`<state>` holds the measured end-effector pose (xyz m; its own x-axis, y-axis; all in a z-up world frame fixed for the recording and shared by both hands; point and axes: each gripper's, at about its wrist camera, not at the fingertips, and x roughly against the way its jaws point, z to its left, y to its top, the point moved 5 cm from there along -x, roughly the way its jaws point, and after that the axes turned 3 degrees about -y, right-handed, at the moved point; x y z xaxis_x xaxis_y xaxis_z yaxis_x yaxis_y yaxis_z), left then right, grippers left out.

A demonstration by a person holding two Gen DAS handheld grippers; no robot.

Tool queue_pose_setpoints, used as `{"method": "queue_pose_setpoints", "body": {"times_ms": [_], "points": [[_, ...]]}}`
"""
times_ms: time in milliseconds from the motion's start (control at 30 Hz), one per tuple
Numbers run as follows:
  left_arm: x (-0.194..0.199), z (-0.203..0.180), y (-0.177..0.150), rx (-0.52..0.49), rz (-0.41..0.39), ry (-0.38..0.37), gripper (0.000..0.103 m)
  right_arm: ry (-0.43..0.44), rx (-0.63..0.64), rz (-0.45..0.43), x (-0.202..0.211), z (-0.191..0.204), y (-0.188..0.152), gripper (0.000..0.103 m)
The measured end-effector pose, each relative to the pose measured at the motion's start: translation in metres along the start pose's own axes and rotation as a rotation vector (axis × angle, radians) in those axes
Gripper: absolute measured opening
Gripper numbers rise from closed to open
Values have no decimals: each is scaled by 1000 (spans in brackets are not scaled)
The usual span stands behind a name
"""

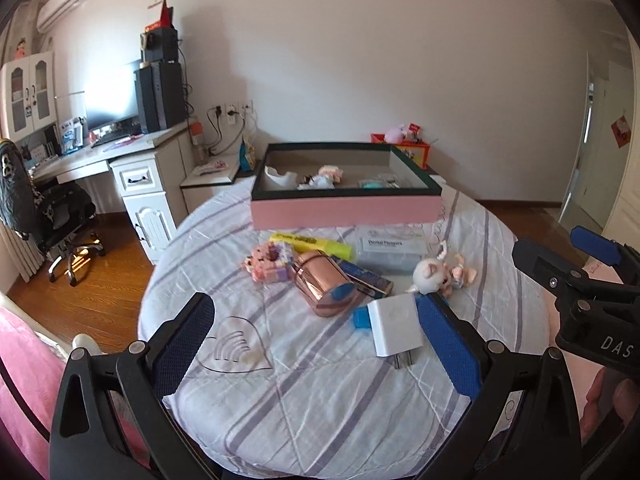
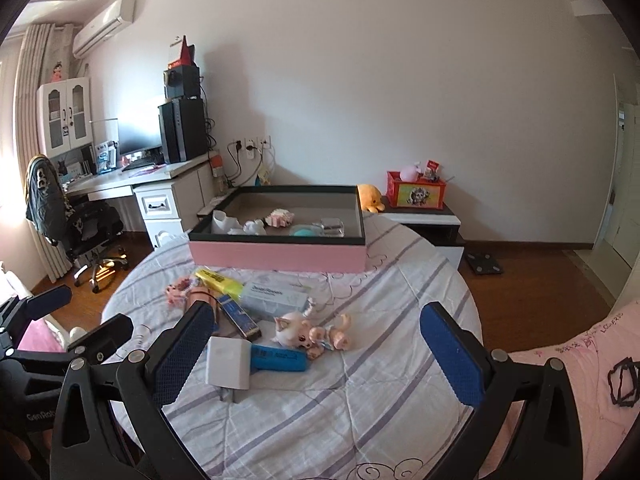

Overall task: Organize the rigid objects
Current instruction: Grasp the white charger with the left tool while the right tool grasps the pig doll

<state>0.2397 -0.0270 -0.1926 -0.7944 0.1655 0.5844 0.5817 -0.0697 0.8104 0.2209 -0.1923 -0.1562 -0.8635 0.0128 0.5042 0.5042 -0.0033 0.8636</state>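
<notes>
Rigid objects lay scattered on a striped bedsheet (image 1: 304, 400), near a pink box (image 1: 346, 210) with a dark rim that stood at the far side of the bed. Inside the box sat a white broken-looking piece (image 2: 225, 222), a pink shell-like item (image 2: 282, 217), a teal item (image 2: 303, 231) and a clear square container (image 2: 332, 227).

On the sheet, a white charger (image 1: 394, 327) with its prongs pointing near lay just beside a blue marker (image 2: 279, 358). Far of it rested a rose-gold cylinder (image 1: 325, 286) on its side, a yellow highlighter (image 1: 314, 243), a pink block toy (image 1: 268, 262), a dark blue box (image 1: 370, 278), a dental floss box (image 1: 390, 249) and a small pink-haired doll (image 1: 440, 274) on the right.

Both sets of tongs were spread wide apart and held nothing. The left gripper (image 1: 316, 344) hovered above the sheet with the charger just inside its right finger (image 1: 448, 344). The right gripper (image 2: 320, 356) hovered with the charger, marker and doll between its fingers, the charger just beside the left finger (image 2: 184, 354).
</notes>
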Motion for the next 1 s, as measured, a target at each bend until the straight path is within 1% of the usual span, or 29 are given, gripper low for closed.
{"method": "queue_pose_setpoints", "body": {"times_ms": [200, 400, 467, 500, 533, 567, 600, 633, 700, 800, 833, 1000], "points": [[-53, -27, -15, -14, 108, -11, 103, -24, -27, 107, -39, -23, -27, 103], [-92, -39, -22, -21, 183, -9, 103, -26, -57, 169, -68, -40, -42, 103], [-101, -39, -23, -12, 201, -23, 96, -22, -63, 180, -75, -42, -44, 103], [-105, -40, -26, -2, 211, -43, 90, -18, -66, 185, -79, -43, -45, 103], [-106, -39, -26, 12, 211, -70, 80, -11, -70, 188, -82, -43, -44, 103], [-106, -40, -26, 31, 202, -111, 65, -3, -76, 191, -85, -43, -44, 103], [-106, -41, -26, 45, 204, -151, 58, 5, -80, 196, -88, -42, -43, 103], [-105, -42, -24, 45, 201, -158, 54, 12, -82, 199, -90, -41, -43, 103], [-103, -40, -22, 25, 197, -145, 53, 23, -84, 207, -96, -37, -41, 103], [-95, -28, -22, 40, 188, -129, 50, 47, -80, 218, -105, -27, -39, 103], [-92, -24, -21, 38, 183, -115, 50, 51, -76, 226, -109, -24, -39, 103], [-87, -12, -18, 45, 168, -98, 48, 76, -71, 277, -132, -6, -40, 103]]}}
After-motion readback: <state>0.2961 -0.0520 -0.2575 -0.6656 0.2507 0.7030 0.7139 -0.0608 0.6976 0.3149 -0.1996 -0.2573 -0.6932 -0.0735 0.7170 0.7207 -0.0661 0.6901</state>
